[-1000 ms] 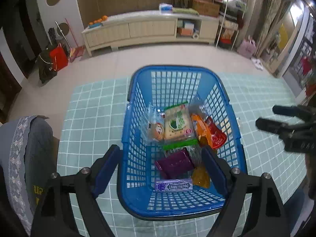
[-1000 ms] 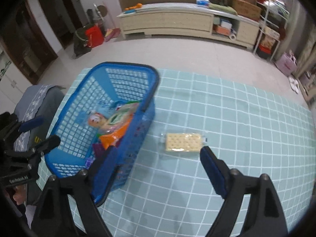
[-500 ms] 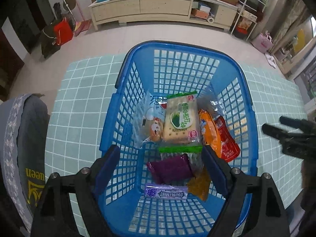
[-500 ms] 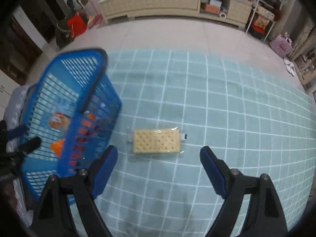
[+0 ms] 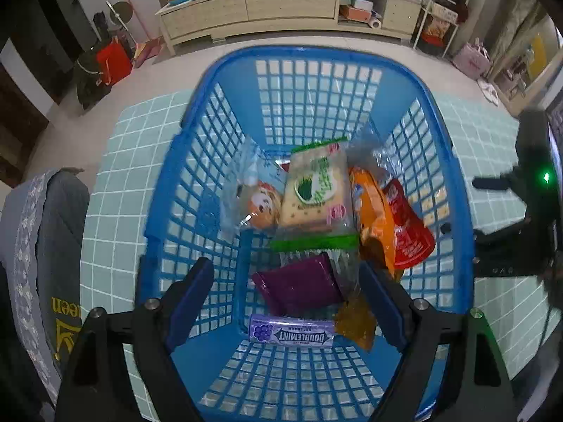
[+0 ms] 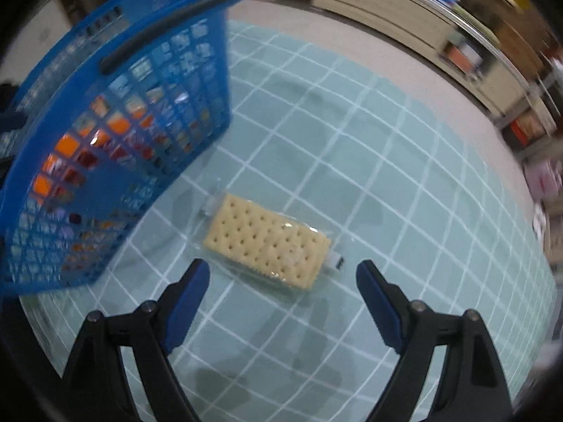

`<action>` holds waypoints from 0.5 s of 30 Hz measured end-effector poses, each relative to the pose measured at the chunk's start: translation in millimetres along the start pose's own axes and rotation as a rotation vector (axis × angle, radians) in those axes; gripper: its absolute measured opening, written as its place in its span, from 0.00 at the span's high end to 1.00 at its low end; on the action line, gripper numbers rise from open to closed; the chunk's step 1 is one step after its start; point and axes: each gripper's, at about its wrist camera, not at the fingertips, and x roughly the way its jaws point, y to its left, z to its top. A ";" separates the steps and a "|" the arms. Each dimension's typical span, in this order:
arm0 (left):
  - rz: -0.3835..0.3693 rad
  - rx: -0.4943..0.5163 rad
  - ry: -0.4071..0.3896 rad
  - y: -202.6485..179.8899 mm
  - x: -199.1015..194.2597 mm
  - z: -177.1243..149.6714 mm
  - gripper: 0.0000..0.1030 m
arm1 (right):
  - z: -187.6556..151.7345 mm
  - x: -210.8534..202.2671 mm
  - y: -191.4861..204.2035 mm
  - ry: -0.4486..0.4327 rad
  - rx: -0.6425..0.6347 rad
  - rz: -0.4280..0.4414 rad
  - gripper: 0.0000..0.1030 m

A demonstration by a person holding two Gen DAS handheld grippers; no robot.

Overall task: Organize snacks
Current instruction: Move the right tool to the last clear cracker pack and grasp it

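A blue mesh basket [image 5: 197,161] stands on the teal checked tablecloth [image 5: 133,147] and holds several snacks: a green-edged cracker pack [image 5: 313,193], a purple pouch [image 5: 299,286], a Doublemint gum pack [image 5: 292,332], and orange [image 5: 373,211] and red [image 5: 410,232] bags. My left gripper [image 5: 286,299] hangs open above the purple pouch inside the basket. In the right wrist view a clear-wrapped cracker pack [image 6: 267,241] lies on the cloth just right of the basket [image 6: 105,147]. My right gripper [image 6: 283,299] is open just above it, one finger on each side of its near edge.
A grey cushioned chair [image 5: 45,246] stands at the table's left edge. The other gripper's black body [image 5: 527,218] shows right of the basket. A long cream sideboard [image 5: 274,7] and shelves line the far wall across the floor.
Both grippers have sunk. The left one moved from over the basket's near rim to inside it. The right one rolled and came down close over the loose cracker pack.
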 end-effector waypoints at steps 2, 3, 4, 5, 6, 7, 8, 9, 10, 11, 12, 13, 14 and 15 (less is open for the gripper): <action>0.006 -0.005 0.007 -0.9 6.2 -3.0 0.19 | 2.2 2.9 8.4 -0.010 -0.101 0.026 0.14; 0.005 -0.015 0.014 0.0 9.9 -4.2 0.20 | 3.1 5.5 13.0 -0.014 -0.153 0.020 0.14; 0.023 -0.014 0.008 -0.7 11.3 -5.3 0.20 | 3.6 8.4 17.2 0.004 -0.210 0.031 0.14; 0.035 -0.004 0.001 -3.3 11.0 -6.0 0.20 | 4.4 12.4 21.0 0.017 -0.250 0.024 0.14; 0.036 0.007 0.003 -5.6 11.7 -6.4 0.19 | 5.3 15.6 23.7 0.025 -0.278 0.018 0.14; 0.037 0.018 0.006 -7.8 12.6 -6.8 0.19 | 7.5 19.7 26.9 0.027 -0.312 -0.008 0.14; 0.042 0.025 0.006 -9.0 13.4 -7.2 0.20 | 9.1 21.9 27.6 0.028 -0.323 0.001 0.14; 0.045 0.029 0.004 -9.8 13.5 -6.9 0.19 | 10.5 25.3 27.9 0.044 -0.330 0.029 0.14; 0.045 0.028 0.003 -9.4 13.8 -6.1 0.19 | 11.2 28.5 28.2 0.058 -0.334 0.057 0.14; 0.043 0.025 0.000 -9.0 13.6 -5.3 0.20 | 13.9 31.3 27.4 0.063 -0.340 0.066 0.15; 0.041 0.023 -0.002 -7.8 13.8 -4.6 0.20 | 14.5 34.7 27.3 0.065 -0.352 0.059 0.15; 0.037 0.024 -0.004 -7.0 13.8 -3.8 0.20 | 17.4 37.3 25.6 0.067 -0.355 0.070 0.16; 0.032 0.025 -0.007 -6.7 13.8 -4.0 0.20 | 18.2 37.2 25.3 0.062 -0.356 0.076 0.28; 0.029 0.025 -0.010 -7.0 12.9 -3.7 0.20 | 17.7 36.8 23.0 0.059 -0.349 0.095 0.39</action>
